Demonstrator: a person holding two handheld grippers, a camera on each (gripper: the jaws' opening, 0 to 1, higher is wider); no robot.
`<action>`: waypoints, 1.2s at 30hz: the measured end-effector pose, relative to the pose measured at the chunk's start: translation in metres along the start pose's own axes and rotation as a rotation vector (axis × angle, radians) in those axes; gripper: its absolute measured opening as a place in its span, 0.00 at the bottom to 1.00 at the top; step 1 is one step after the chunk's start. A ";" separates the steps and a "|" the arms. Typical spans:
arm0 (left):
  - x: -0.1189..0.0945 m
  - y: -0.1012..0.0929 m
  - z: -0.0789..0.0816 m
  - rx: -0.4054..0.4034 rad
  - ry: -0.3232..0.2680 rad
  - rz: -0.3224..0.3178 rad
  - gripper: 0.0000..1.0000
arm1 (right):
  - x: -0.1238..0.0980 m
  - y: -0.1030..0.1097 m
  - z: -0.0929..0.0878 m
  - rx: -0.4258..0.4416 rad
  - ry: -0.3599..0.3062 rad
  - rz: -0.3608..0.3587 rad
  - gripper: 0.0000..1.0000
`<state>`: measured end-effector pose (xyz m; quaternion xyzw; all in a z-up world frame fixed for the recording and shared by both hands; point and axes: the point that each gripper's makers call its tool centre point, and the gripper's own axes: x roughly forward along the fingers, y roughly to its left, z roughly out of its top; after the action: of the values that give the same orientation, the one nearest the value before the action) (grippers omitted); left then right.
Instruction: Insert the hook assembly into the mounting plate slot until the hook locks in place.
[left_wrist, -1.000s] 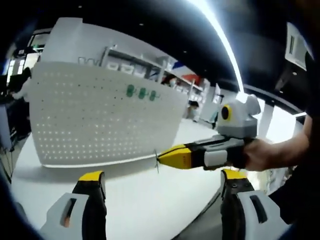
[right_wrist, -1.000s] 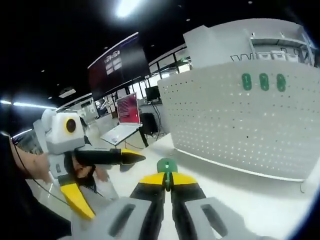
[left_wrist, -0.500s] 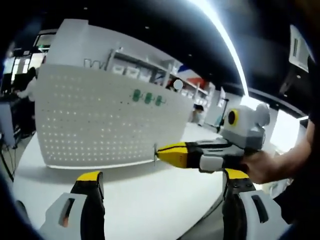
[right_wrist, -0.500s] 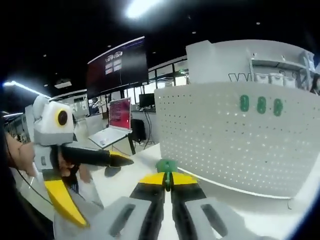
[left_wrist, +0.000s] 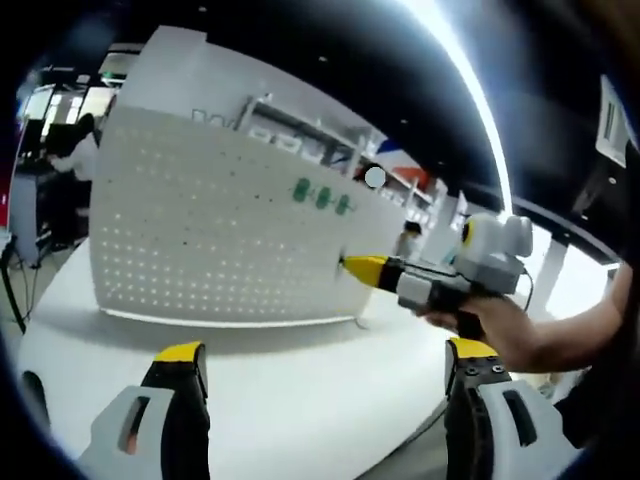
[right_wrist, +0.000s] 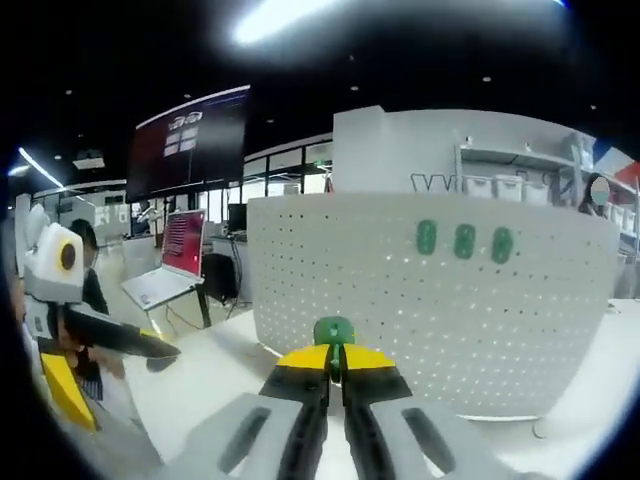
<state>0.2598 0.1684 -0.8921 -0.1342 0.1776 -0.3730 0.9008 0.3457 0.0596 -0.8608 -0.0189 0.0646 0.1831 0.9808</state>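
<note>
Green hook pinched in the right gripper, facing the white pegboard.

Left gripper view: the left gripper (left_wrist: 325, 365) has its jaws spread wide with nothing between them, above the white table (left_wrist: 290, 400); the right gripper (left_wrist: 368, 270), held by a hand (left_wrist: 500, 335), points its yellow tip close to the pegboard (left_wrist: 210, 240), below three green hooks (left_wrist: 322, 196) already mounted. Right gripper view: the jaws are closed on the green hook (right_wrist: 333, 331), which sticks up between the fingertips, short of the pegboard face; whether it touches I cannot tell.

Both grippers have grey plastic bodies: the left gripper (left_wrist: 325, 370) and the right gripper (right_wrist: 335, 352) carry black jaws with yellow tips.
</note>
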 end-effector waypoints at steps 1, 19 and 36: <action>0.000 0.001 0.001 0.002 -0.003 0.003 0.99 | 0.001 -0.002 0.001 0.003 -0.003 -0.003 0.00; 0.005 0.017 0.008 -0.028 -0.018 0.020 0.97 | 0.034 -0.095 0.027 0.012 -0.086 -0.177 0.00; 0.016 0.031 0.002 -0.027 0.014 0.047 0.94 | 0.037 -0.170 0.040 -0.054 -0.125 -0.299 0.00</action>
<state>0.2903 0.1783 -0.9059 -0.1395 0.1919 -0.3503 0.9061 0.4461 -0.0836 -0.8238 -0.0432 -0.0048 0.0374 0.9984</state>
